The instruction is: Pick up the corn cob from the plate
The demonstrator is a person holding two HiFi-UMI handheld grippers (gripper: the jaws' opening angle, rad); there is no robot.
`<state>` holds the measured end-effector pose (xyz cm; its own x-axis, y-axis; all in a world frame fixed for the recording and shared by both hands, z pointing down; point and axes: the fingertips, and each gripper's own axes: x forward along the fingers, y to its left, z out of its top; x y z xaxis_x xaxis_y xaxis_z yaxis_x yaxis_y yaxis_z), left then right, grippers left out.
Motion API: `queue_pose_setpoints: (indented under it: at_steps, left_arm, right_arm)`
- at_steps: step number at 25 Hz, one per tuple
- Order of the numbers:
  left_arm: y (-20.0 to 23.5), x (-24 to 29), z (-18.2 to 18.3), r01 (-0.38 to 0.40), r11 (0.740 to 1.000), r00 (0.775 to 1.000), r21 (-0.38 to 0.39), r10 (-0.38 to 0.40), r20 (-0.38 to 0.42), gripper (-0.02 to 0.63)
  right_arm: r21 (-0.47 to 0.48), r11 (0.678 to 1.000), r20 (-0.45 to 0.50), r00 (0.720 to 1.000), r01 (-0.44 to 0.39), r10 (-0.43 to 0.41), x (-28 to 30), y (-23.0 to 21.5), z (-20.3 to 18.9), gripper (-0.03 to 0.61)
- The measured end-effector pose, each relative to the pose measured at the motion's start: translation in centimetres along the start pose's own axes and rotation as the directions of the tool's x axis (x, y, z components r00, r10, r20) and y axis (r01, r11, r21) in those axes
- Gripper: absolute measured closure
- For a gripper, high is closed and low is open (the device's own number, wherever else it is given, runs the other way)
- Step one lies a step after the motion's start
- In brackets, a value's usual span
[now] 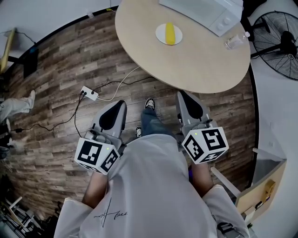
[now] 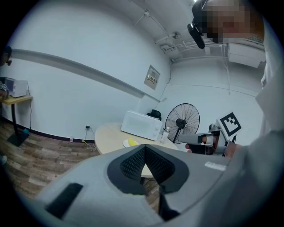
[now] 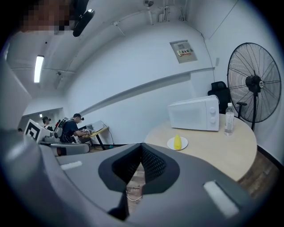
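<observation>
A yellow corn cob (image 1: pixel 170 34) lies on a small white plate (image 1: pixel 160 35) on the round wooden table (image 1: pixel 195 65). The right gripper view shows the corn cob (image 3: pixel 177 142) far ahead on the plate (image 3: pixel 183 144), and the left gripper view shows the same corn cob (image 2: pixel 132 142) small and distant. My left gripper (image 1: pixel 117 104) and right gripper (image 1: pixel 184 95) are held at waist height over the floor, short of the table's near edge. Both are shut with nothing between the jaws. The left gripper (image 2: pixel 144 150) and right gripper (image 3: pixel 141 148) each point toward the table.
A white microwave (image 1: pixel 205 11) and a water bottle (image 1: pixel 235 42) stand on the table beyond the plate. A floor fan (image 1: pixel 279 42) stands to the right. A power strip (image 1: pixel 89 93) with cables lies on the wood floor. A person (image 3: pixel 71 128) sits at a distant desk.
</observation>
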<state>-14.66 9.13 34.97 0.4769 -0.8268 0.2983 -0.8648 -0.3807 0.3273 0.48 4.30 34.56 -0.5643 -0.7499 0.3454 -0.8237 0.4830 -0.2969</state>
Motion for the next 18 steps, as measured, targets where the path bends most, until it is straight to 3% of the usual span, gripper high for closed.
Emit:
queue_pose_setpoints:
  at_steps: [11,18]
  left_arm:
    - [3.1,7.4,4.3,-0.004,1.0,1.0,0.026,0.004,-0.01,0.623]
    - [3.2,11.0,6.1,0.008,0.999,1.0,0.053,-0.007,-0.007,0.623]
  right_arm:
    - [0.006,1.0,-0.013,1.0,-0.015,0.015,6.8,-5.4,4.0,0.563]
    - [-0.018,0.998,-0.059,0.996,-0.067,0.066,9.5,-8.1,5.2,0.546]
